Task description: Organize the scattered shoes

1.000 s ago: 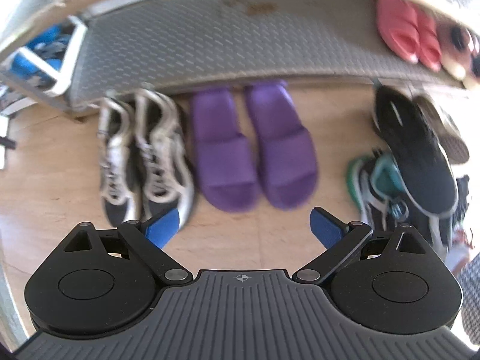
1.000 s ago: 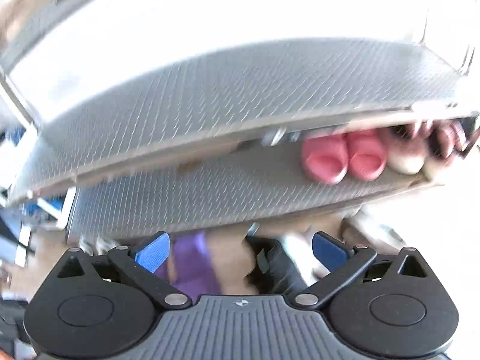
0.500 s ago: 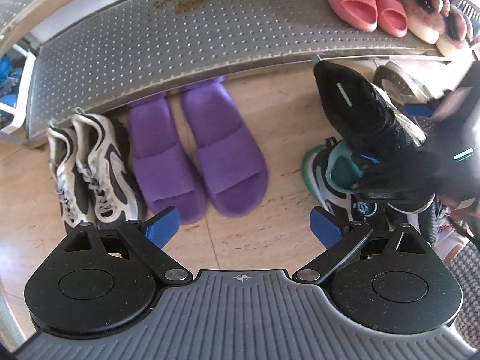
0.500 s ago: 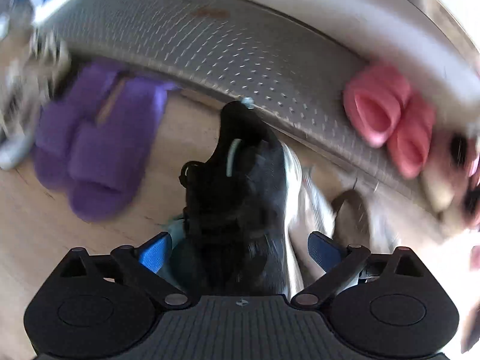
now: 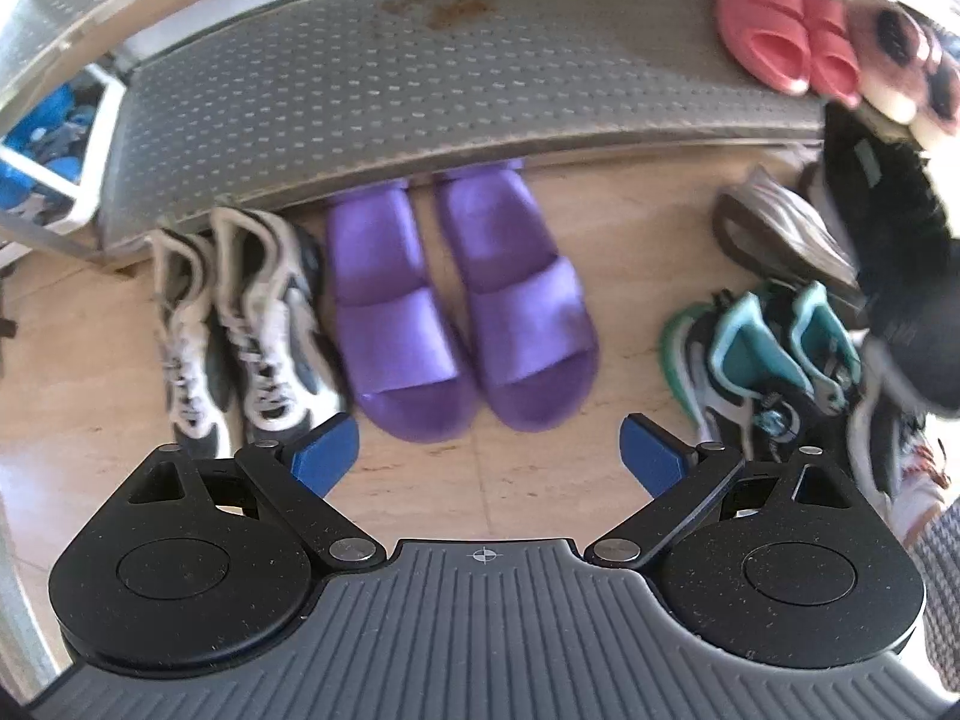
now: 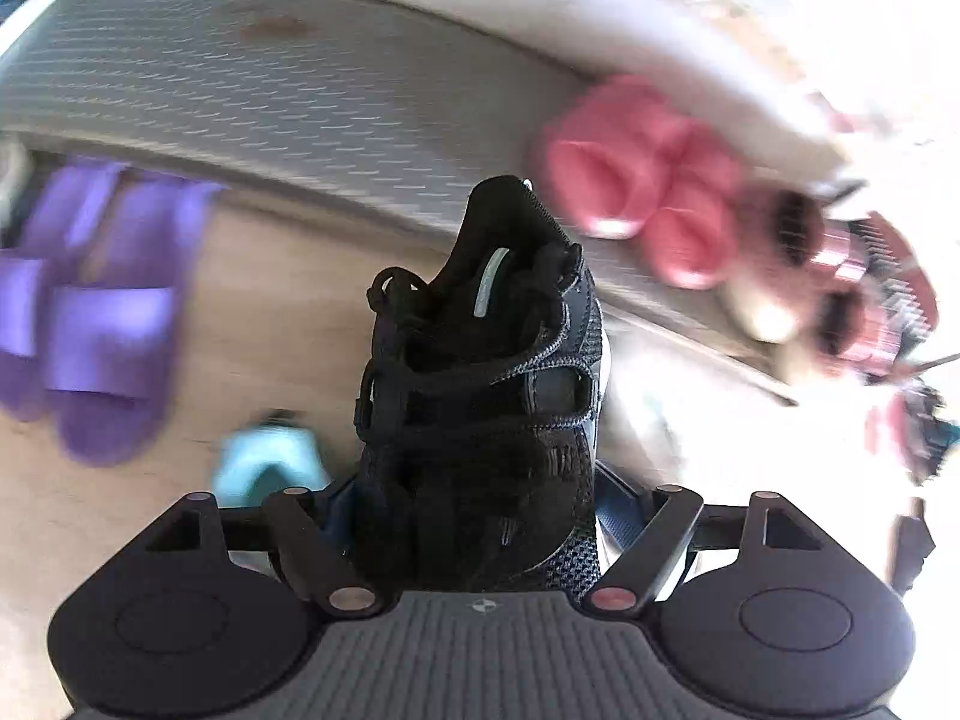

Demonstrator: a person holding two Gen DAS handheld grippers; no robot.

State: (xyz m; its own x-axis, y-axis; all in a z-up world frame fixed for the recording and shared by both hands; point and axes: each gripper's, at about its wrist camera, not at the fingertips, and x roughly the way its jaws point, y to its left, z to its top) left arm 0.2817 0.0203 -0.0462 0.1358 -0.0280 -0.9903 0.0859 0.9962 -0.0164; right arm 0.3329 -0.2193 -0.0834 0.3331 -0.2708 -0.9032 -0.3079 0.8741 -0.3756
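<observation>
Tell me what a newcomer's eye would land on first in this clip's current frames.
The black sneaker fills the right wrist view, clamped between the right tongs. Next, the purple slides sit side by side on the floor, heels tucked under the metal shelf, ahead of the open, empty left tongs. The pink slippers rest on that shelf's right end.

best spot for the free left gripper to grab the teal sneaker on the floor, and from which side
Probably the padded heel collar of the teal sneaker, coming from above. Its teal-lined opening faces up, leaving a rim that one finger could drop inside of while the other stays outside. The left gripper is open and empty. Shoes crowd the sneaker's right side, so a sideways approach looks blocked.
</observation>
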